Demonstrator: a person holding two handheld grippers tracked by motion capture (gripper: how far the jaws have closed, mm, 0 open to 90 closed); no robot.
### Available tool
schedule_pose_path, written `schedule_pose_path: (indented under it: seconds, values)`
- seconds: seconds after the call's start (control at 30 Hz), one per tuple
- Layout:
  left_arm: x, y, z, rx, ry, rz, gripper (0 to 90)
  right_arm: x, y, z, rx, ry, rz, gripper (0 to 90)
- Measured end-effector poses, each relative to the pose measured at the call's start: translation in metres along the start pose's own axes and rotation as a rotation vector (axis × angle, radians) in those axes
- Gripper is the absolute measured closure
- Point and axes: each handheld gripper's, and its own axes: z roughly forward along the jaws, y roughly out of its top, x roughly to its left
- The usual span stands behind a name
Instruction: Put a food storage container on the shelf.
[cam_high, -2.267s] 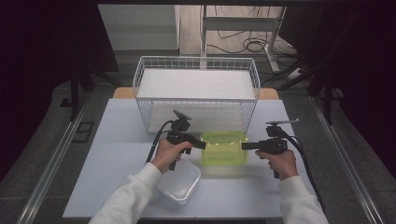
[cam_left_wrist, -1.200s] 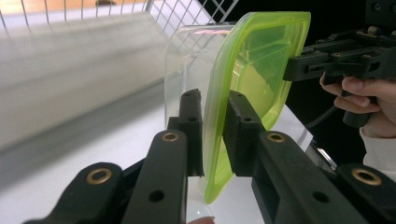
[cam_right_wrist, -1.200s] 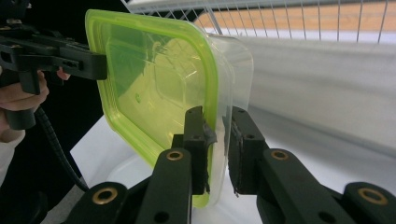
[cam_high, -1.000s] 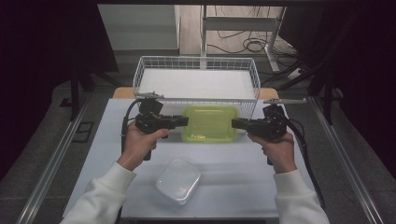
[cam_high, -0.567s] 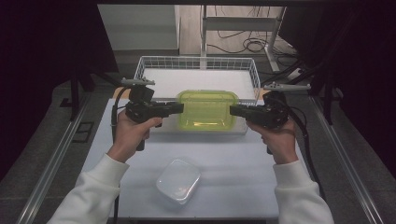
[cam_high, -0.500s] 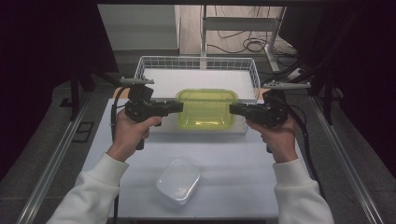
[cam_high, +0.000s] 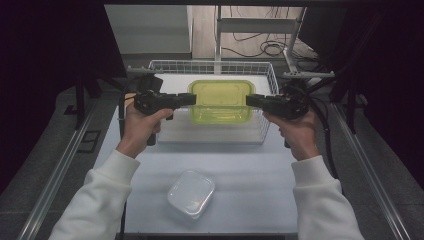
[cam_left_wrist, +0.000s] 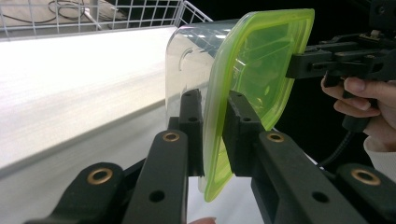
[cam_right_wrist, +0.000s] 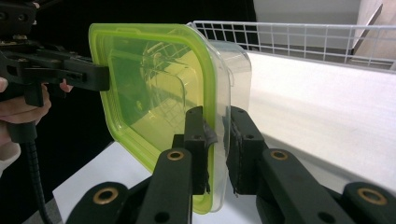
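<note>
A clear plastic container with a green lid (cam_high: 220, 100) hangs in the air above the white wire basket (cam_high: 210, 64), held level between both grippers. My left gripper (cam_high: 192, 99) is shut on the lid's rim at the container's left side. In the left gripper view the jaws (cam_left_wrist: 212, 100) clamp the green rim of the container (cam_left_wrist: 252, 60). My right gripper (cam_high: 248, 100) is shut on the rim at the opposite side. The right gripper view has its jaws (cam_right_wrist: 215, 119) pinching the edge of the container (cam_right_wrist: 154, 79), with the other gripper (cam_right_wrist: 105, 77) at the far end.
The basket's white padded floor (cam_left_wrist: 70, 70) lies under the container, wire walls (cam_right_wrist: 303, 32) around it. A second clear lidded container (cam_high: 191, 192) sits on the white table (cam_high: 250, 175) near the front edge. Metal rails run along both table sides.
Both hands have raised the green-lidded container from the table and carried it away from the person; it now hangs over the basket. The small clear container has not moved.
</note>
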Motion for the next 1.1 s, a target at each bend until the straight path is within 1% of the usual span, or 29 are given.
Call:
schedule_pose_path:
  seconds: [0.1,0.23,0.33,0.43,0.57,0.63,0.7,0.77,0.83,0.93,1.03,1.1]
  values:
    - [0.005,0.007,0.004,0.007,0.004,-0.003,78.9,-0.005,0.007,0.004,0.0,-0.003,0.001,78.8]
    - [0.015,0.018,0.009,0.014,-0.005,-0.019,78.9,-0.013,0.016,0.01,-0.005,-0.005,0.007,78.8]
    - [0.023,0.026,0.011,0.021,-0.007,-0.024,78.9,-0.019,0.023,0.016,-0.002,0.001,0.021,78.8]
    - [0.032,0.032,0.017,0.029,-0.003,-0.038,79.0,-0.027,0.028,0.024,0.004,0.009,0.05,78.8]
    - [0.045,0.037,0.025,0.041,-0.002,-0.061,79.0,-0.04,0.032,0.037,0.016,0.018,0.093,78.8]
    - [0.053,0.038,0.028,0.047,0.0,-0.079,79.0,-0.046,0.033,0.044,0.025,0.022,0.105,78.8]
    - [0.061,0.039,0.031,0.051,-0.007,-0.096,79.0,-0.05,0.034,0.051,0.034,0.024,0.117,78.7]
    - [0.068,0.039,0.033,0.063,-0.01,-0.105,79.0,-0.053,0.035,0.057,0.045,0.021,0.124,78.7]
    - [0.075,0.039,0.036,0.067,-0.019,-0.134,79.0,-0.056,0.036,0.063,0.06,0.022,0.132,78.7]
    - [0.085,0.039,0.04,0.084,-0.025,-0.16,79.1,-0.061,0.037,0.072,0.078,0.025,0.152,78.7]
    - [0.095,0.039,0.046,0.105,-0.031,-0.198,79.1,-0.067,0.038,0.08,0.103,0.026,0.181,78.7]
    - [0.101,0.039,0.049,0.124,-0.031,-0.209,79.0,-0.071,0.039,0.085,0.121,0.024,0.203,78.7]
